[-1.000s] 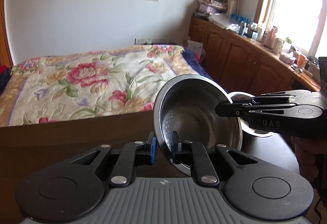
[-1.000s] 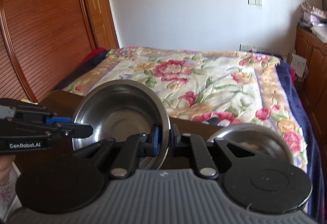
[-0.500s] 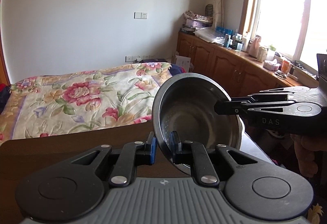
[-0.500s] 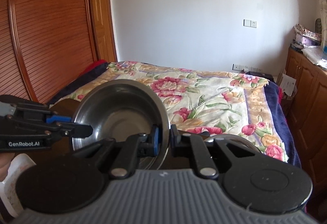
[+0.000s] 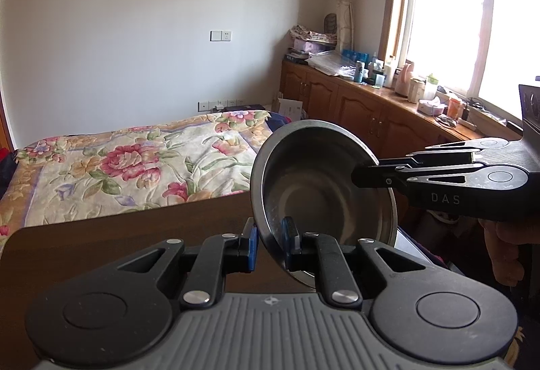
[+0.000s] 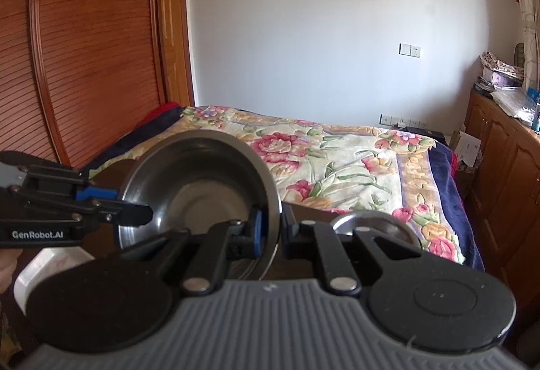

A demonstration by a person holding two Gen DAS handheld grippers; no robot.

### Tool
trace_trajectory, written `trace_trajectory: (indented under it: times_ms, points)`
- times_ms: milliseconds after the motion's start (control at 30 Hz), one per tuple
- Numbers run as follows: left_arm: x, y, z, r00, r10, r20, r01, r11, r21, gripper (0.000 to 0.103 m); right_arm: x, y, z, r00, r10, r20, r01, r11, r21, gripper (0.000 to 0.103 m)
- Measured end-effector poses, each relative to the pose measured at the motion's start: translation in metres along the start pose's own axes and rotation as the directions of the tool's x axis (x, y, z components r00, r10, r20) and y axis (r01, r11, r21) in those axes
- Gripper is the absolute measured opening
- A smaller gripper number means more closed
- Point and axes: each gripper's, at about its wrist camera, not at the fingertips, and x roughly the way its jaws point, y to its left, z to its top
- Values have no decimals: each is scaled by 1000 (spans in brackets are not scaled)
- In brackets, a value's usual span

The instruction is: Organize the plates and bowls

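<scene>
The left gripper (image 5: 269, 243) pinches the near rim of a steel bowl (image 5: 314, 187), held tilted in the air with its hollow facing the cameras. At 3 o'clock in the left wrist view, the right gripper (image 6: 270, 230) clamps the opposite rim of the same bowl, a hand (image 5: 506, 245) below it. Under the bowl lies the dark wooden table (image 5: 118, 235). In the right wrist view a second steel bowl (image 6: 374, 225) rests on it at 4 o'clock, and a white tray (image 6: 44, 263) shows at 8 o'clock. Beyond stretches the floral bed (image 6: 337, 160).
</scene>
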Motion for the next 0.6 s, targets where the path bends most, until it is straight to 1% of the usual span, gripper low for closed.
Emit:
trace_trajectory:
  times_ms: [267, 600]
  points:
    - [-20, -7, -27, 1000, -13, -16, 13, 1000, 3, 16, -16, 15, -17, 1000, -8, -20, 8, 1000, -14, 13]
    - [-44, -13, -43, 1000, -12, -10, 12, 1000, 0, 16, -37, 38, -27, 1000, -9, -21, 8, 998, -69, 13]
